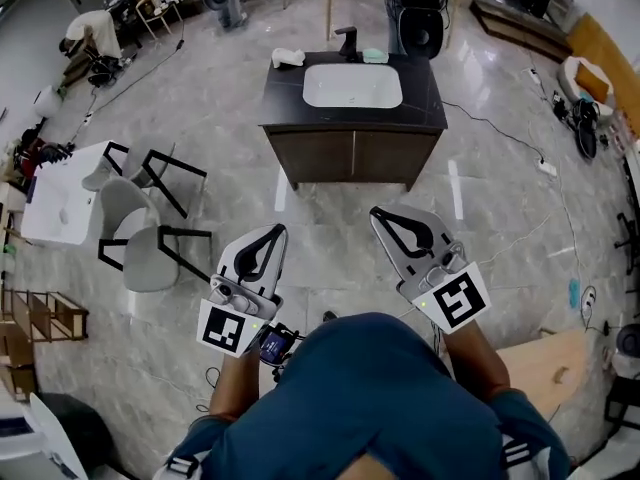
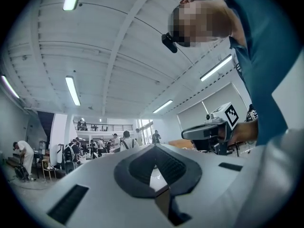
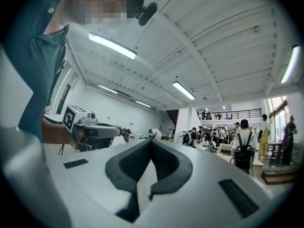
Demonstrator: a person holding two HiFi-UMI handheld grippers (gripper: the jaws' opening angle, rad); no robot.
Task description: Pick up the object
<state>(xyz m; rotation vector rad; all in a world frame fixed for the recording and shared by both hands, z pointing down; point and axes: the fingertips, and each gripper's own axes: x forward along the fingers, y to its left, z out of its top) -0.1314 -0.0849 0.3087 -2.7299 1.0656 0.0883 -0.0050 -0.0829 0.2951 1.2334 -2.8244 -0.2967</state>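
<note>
A dark vanity cabinet (image 1: 352,153) with a white basin (image 1: 352,86) stands ahead of me on the marble floor. On its top lie a white object (image 1: 287,57) at the back left and a small teal object (image 1: 375,56) by the black faucet (image 1: 348,41). My left gripper (image 1: 276,230) and right gripper (image 1: 377,211) are held side by side well short of the cabinet. Both are shut with nothing in them. The gripper views point up at the ceiling: the left gripper (image 2: 153,146) sees the right one (image 2: 211,132), and the right gripper (image 3: 151,141) sees the left one (image 3: 92,129).
Two grey chairs (image 1: 140,243) and a white table (image 1: 60,203) stand at the left. A wooden board (image 1: 545,363) lies at the lower right. Cables (image 1: 500,128) run over the floor at the right. A black fan (image 1: 420,28) stands behind the cabinet. Several people (image 3: 244,141) are far off.
</note>
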